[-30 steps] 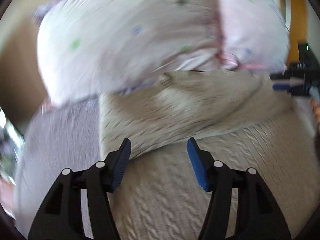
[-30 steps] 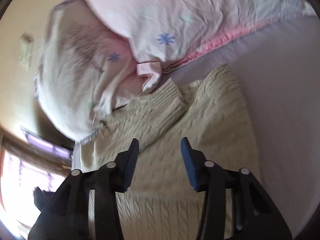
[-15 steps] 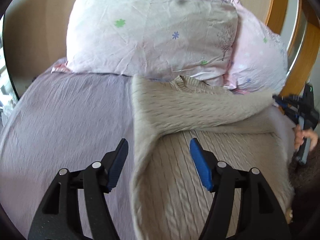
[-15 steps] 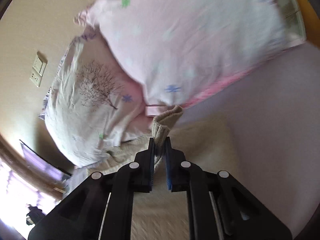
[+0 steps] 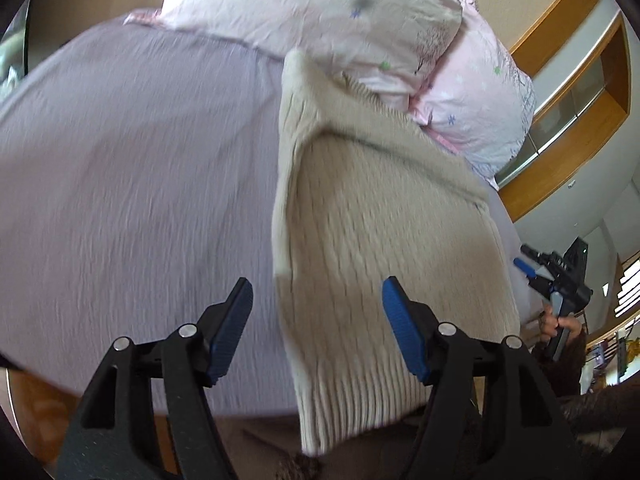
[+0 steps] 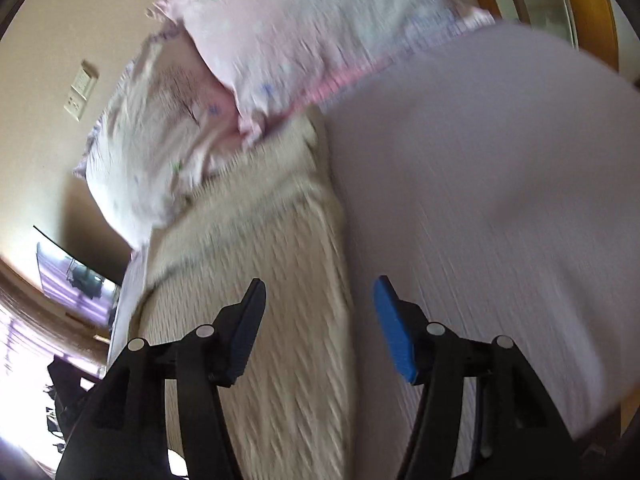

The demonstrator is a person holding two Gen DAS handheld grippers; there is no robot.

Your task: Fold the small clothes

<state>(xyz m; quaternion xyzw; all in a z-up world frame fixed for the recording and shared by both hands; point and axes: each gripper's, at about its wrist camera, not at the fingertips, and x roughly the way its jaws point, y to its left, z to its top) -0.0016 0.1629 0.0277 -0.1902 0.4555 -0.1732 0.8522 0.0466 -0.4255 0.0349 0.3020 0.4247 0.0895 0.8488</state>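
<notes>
A cream cable-knit sweater [image 5: 380, 240] lies on the lilac bedsheet [image 5: 132, 184] with both sleeves folded in, its ribbed hem hanging over the near edge. My left gripper [image 5: 316, 320] is open and empty above the hem's left part. My right gripper [image 6: 320, 320] is open and empty above the sweater's [image 6: 272, 300] right edge. The right gripper also shows at the far right of the left wrist view [image 5: 532, 272], beside the sweater.
Two pink-white patterned pillows [image 5: 340, 16] lie at the head of the bed, touching the sweater's collar. A wooden shelf frame [image 5: 568, 92] stands at the right. A wall socket [image 6: 80, 96] is on the beige wall.
My right gripper was shut on the sweater's sleeve cuff, has let it go and pulled back. My left gripper has drawn back toward the hem. The sleeve now lies across the sweater.
</notes>
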